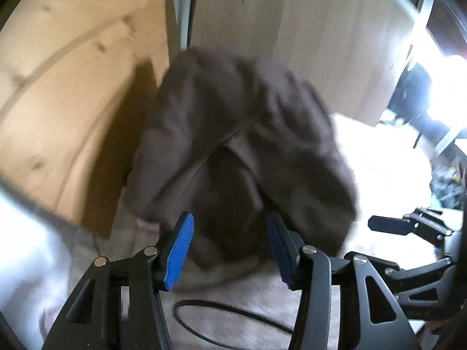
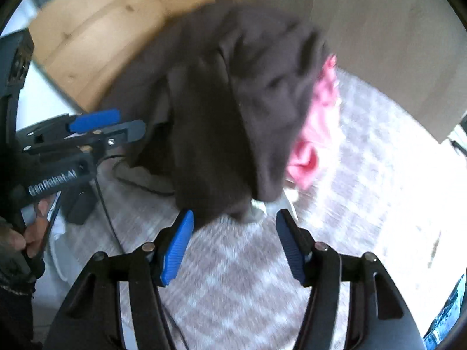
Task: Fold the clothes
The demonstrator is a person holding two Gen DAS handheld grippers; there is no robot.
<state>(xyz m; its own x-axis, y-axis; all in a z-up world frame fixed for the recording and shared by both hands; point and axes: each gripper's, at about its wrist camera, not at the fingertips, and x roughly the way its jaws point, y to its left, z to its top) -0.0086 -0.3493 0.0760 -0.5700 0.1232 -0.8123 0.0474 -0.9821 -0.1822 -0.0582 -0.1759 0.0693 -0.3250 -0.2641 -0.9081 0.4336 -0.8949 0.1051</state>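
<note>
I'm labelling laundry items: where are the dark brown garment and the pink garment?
dark brown garment (image 1: 233, 134): left wrist view, middle of its bunched cloth.
pink garment (image 2: 318, 125): right wrist view, exposed folds beside the brown cloth.

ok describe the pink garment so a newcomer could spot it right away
Start at the pale patterned rug on the floor. A big dark brown garment hangs over its middle. The pink garment peeks out on its right edge, crumpled, the only bright colour there.

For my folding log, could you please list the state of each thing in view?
Left tool: open, holding nothing.
Right tool: open, holding nothing.
Dark brown garment: bunched, unfolded, blurred.
Pink garment: crumpled on the rug, partly hidden.
Black cable: loose on the rug.
</note>
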